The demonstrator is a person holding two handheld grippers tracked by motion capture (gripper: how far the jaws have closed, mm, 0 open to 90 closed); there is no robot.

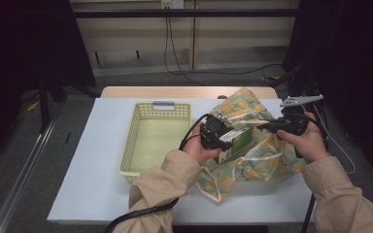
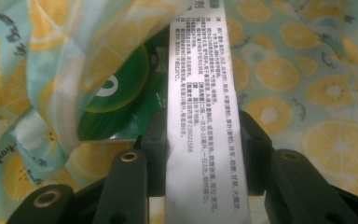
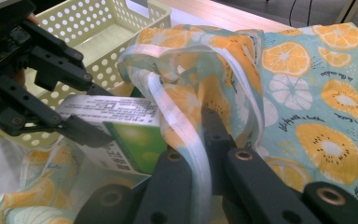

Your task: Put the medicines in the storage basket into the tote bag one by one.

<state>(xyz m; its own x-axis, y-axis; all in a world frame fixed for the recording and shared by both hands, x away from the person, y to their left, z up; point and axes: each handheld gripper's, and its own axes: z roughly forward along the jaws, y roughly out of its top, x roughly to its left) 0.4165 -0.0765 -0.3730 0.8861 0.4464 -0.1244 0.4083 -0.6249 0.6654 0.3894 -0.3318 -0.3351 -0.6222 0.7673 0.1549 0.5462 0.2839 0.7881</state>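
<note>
While we keep the bag (image 1: 252,141) as our landmark, everything else reads off it: it lies on the white table (image 1: 87,184), just right of the yellow basket (image 1: 141,145), w/ its mouth turned toward the basket side. Our right gripper (image 3: 205,140) has its jaws pinched together on the bag's pale handle strap (image 3: 186,135), which runs up between them; we judge that grip is there to hold the mouth up and open so the fabric doesn't collapse on what's inside. Our left gripper (image 2: 203,135) is at the bag's mouth, jaws clamped on the narrow white printed side of the green box (image 2: 121,93) — the pads sit either side of that face, touching it, so the grip is across the box's thin dimension, prob. because that's the one span the jaws can take. In the high view the box (image 1: 235,141) sits at the bag's left opening, partly over the fabric, partly draped by a translucent fold of the bag. In the right gripper view the left gripper (image 3: 81,128) shows just left of the bag's mouth, w/ the box (image 3: 130,135) angled half in, half out. Whether the box is going in or coming out we can't tell from this alone. The basket, just beside the bag's left edge, looks empty, and it's the obvious spot for or from which the box would travel. Both hands stay near the bag's middle, close together.
</note>
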